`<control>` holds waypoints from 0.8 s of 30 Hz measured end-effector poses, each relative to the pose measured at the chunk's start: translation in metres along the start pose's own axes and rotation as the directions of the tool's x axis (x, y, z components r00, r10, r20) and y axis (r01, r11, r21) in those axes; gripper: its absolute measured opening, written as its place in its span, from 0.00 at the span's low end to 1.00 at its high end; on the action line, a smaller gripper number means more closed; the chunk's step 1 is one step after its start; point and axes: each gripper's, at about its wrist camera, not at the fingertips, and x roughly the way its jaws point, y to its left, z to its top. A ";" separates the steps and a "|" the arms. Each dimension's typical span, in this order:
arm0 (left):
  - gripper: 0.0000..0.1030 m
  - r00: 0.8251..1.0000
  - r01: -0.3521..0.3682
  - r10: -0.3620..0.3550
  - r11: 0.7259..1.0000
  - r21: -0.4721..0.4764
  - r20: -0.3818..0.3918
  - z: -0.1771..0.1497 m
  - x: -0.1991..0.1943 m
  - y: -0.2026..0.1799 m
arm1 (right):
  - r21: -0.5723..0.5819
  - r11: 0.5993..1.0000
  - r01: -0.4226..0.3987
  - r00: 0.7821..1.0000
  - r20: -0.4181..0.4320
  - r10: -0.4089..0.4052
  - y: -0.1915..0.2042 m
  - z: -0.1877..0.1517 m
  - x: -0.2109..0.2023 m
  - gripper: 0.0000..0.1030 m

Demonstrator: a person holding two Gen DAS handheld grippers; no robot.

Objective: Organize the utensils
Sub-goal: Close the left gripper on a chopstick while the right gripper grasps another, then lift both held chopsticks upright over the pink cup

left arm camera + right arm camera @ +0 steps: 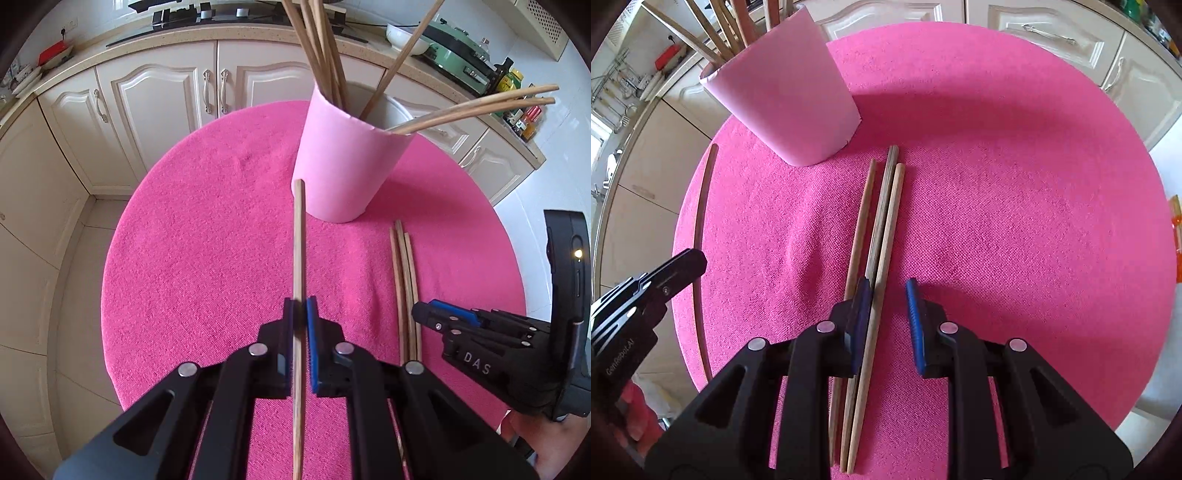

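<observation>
1. I saw the left hand-held gripper (300,314) clamped on a single wooden chopstick (298,258). Its blue pads (312,343) pressed the stick from both sides, with almost no gap between them.
2. The held chopstick ran lengthwise between the jaws. Its far tip stood in front of the pink cup (347,162) as seen from the left wrist view; I could not tell whether it touched the cup.
3. The pink cup stood upright on the round worktop (207,240), which was covered by a pink cloth. Several chopsticks already stood in the cup, leaning out over its rim in different directions.
4. Three loose chopsticks (877,236) lay side by side on the cloth, just beside the cup's base, touching one another along most of their length.
5. The right hand-held gripper (888,291) hung over the near part of that bundle with its jaws at a narrow gap, holding nothing. In the right wrist view its left pad (862,317) sat over the sticks, the outermost stick ran just inside it, and the right pad (914,317) stood apart over bare cloth.
6. I could not tell whether either pad touched the sticks or the cloth.
7. From the right wrist view, the left hand-held gripper showed at the left edge, with its held chopstick well apart from the bundle.
8. Cream kitchen cabinets (162,92) ringed the worktop in the background.
</observation>
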 end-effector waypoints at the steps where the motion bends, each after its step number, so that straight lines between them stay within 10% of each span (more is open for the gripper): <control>1: 0.07 1.000 -0.003 0.003 1.000 0.004 0.000 0.000 -0.001 -0.001 | -0.008 1.000 0.010 1.000 -0.001 -0.010 0.002 0.001 0.000 0.20; 15: 0.07 0.999 0.001 -0.001 1.000 0.010 0.036 0.001 -0.013 -0.002 | -0.107 0.985 0.132 0.990 -0.031 -0.136 0.024 0.010 0.012 0.16; 24: 0.07 0.982 0.086 -0.089 0.996 0.025 0.165 0.003 -0.051 -0.003 | 0.093 0.983 -0.157 0.983 0.111 0.147 -0.037 0.003 -0.017 0.06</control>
